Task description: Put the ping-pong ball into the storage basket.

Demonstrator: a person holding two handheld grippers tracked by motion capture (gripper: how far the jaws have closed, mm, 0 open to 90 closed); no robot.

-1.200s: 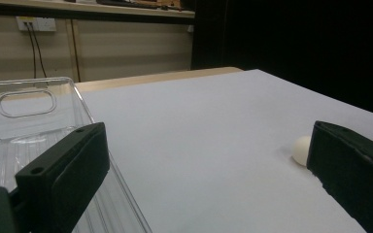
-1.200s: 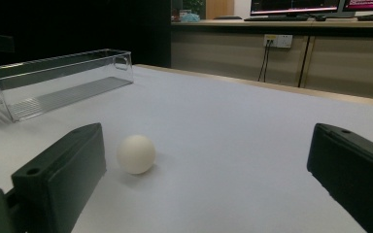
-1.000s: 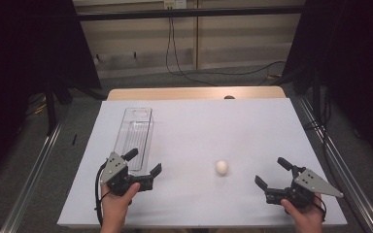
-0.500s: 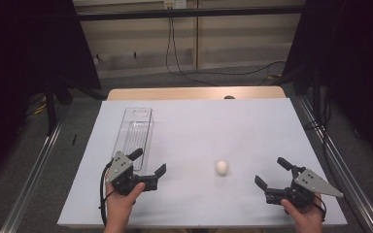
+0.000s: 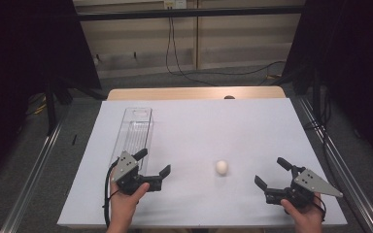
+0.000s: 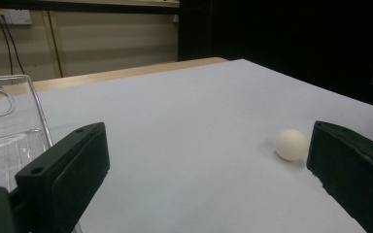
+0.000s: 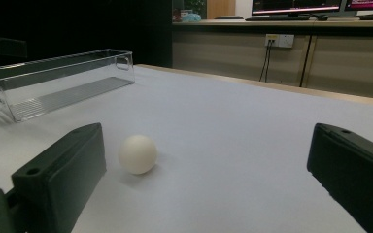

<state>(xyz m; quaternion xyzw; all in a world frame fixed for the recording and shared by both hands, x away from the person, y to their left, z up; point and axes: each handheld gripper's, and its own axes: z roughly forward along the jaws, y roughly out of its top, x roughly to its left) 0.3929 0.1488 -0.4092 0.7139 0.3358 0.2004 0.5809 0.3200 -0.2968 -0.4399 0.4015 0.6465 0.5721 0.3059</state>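
A small white ball [image 5: 221, 167] rests on the white table sheet [image 5: 213, 126], near the front middle. A long clear plastic bin [image 5: 133, 133] lies empty at the left. My left gripper [image 5: 152, 162] is open just right of the bin's near end, well left of the ball. In the left gripper view the ball [image 6: 291, 144] sits close to the right jaw and the bin [image 6: 7, 131] is at the left. My right gripper [image 5: 271, 173] is open at the front right. Its view has the ball [image 7: 137, 154] by the left jaw and the bin [image 7: 58, 82] beyond.
The sheet's front edge runs just under both hands. A wooden table strip [image 5: 194, 92] shows past the sheet's far edge. Metal rails [image 5: 34, 170] run along both sides on the floor, and cables [image 5: 184, 63] hang at the back wall.
My left gripper has shifted to the right and slightly forward, away from the bin's near corner toward the ball. The right gripper and the ball have stayed where they were.
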